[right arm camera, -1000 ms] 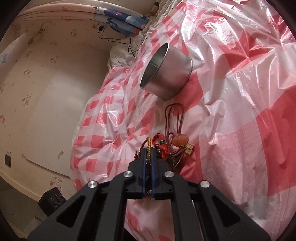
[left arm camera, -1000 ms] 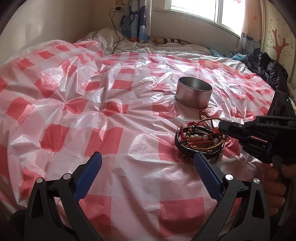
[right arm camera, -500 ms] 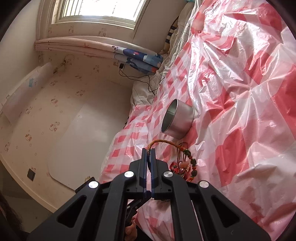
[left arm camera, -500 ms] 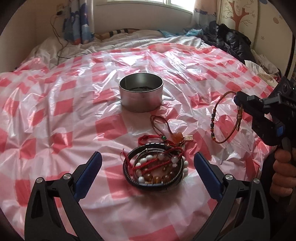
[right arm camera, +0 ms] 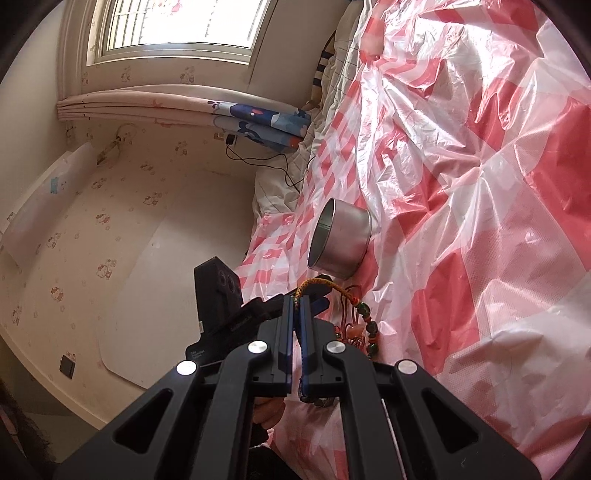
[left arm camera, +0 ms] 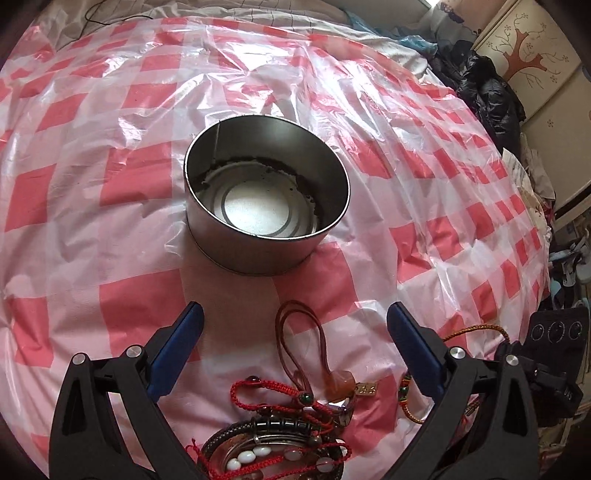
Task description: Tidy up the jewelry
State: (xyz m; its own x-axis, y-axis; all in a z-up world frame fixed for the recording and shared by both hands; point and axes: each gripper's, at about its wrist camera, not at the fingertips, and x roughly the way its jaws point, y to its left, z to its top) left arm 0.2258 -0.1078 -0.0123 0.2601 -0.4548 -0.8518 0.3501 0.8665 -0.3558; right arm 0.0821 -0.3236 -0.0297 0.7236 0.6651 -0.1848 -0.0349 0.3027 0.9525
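An empty round metal tin [left arm camera: 266,199] stands on the red-and-white checked plastic sheet [left arm camera: 92,206]. My left gripper [left arm camera: 293,314] hangs open just in front of the tin, above a brown cord with an orange pendant [left arm camera: 295,343]. A pile of beaded and red-cord bracelets [left arm camera: 280,435] lies under its base. My right gripper [right arm camera: 296,301] is shut on a braided orange-yellow bracelet [right arm camera: 321,286], whose green beads [right arm camera: 369,328] dangle below. In the left wrist view that bracelet [left arm camera: 476,328] shows behind the left gripper's right finger. The tin [right arm camera: 340,240] lies beyond the right gripper.
The sheet covers a bed. Dark clothes [left arm camera: 487,88] are heaped at its far right edge beside a painted cupboard [left arm camera: 528,55]. A window [right arm camera: 177,26], a curtain [right arm camera: 221,110] and a charger cable [right arm camera: 280,162] are at the head end. A hand grips the right gripper's handle.
My left gripper has moved forward over the bracelet pile and tilted down, so the tin looms close. My right gripper has lifted the braided bracelet off the pile to the right.
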